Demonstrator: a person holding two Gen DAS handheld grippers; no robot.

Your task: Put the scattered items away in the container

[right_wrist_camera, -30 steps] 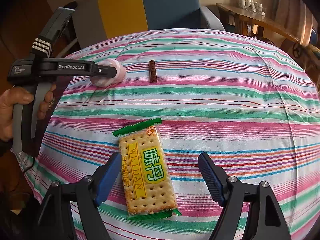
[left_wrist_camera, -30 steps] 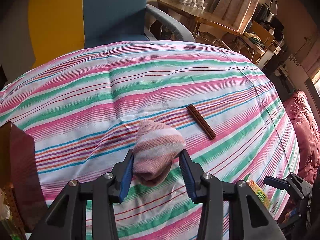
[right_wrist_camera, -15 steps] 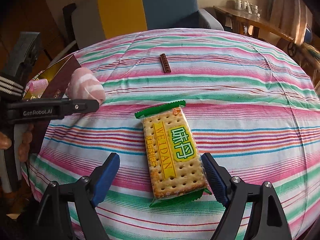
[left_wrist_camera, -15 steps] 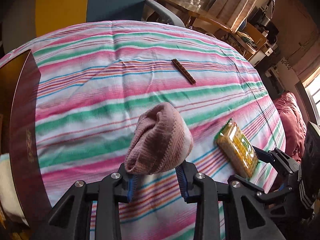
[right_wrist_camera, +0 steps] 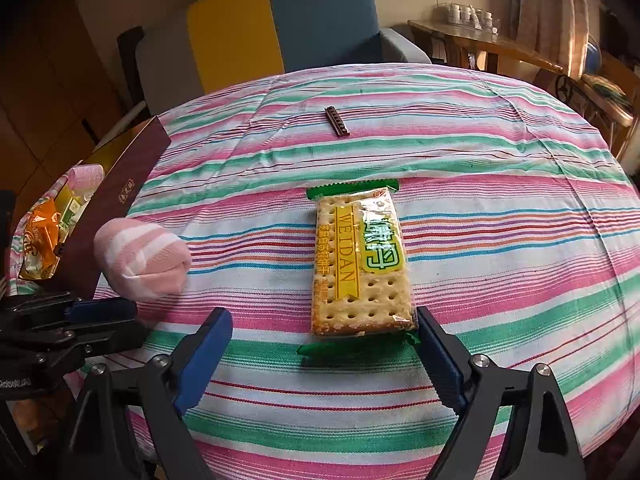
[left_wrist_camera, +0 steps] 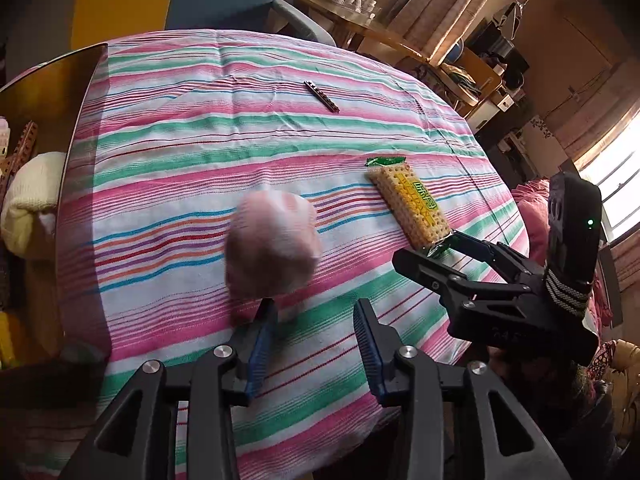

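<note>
A rolled pink-and-white sock (left_wrist_camera: pixel 272 248) hangs blurred just past the tips of my left gripper (left_wrist_camera: pixel 316 344), whose jaws stand open; it also shows in the right wrist view (right_wrist_camera: pixel 142 260), beside the dark red box (right_wrist_camera: pixel 116 200). My right gripper (right_wrist_camera: pixel 320 356) is open around the near end of a cracker packet (right_wrist_camera: pixel 360 264), which lies flat on the striped cloth; the packet also shows in the left wrist view (left_wrist_camera: pixel 412 208). A thin brown strip (right_wrist_camera: pixel 337 121) lies farther back.
The box (left_wrist_camera: pixel 52 92) at the table's left edge holds a cream knit item (left_wrist_camera: pixel 28 204) and snack packets (right_wrist_camera: pixel 38 236). A blue and yellow armchair (right_wrist_camera: pixel 280 24) stands behind the table. A wooden side table (right_wrist_camera: pixel 480 44) is at the back right.
My left gripper has opened and let go of the sock, which now sits blurred beyond its tips near the box. My right gripper has closed in on the cracker packet's near end.
</note>
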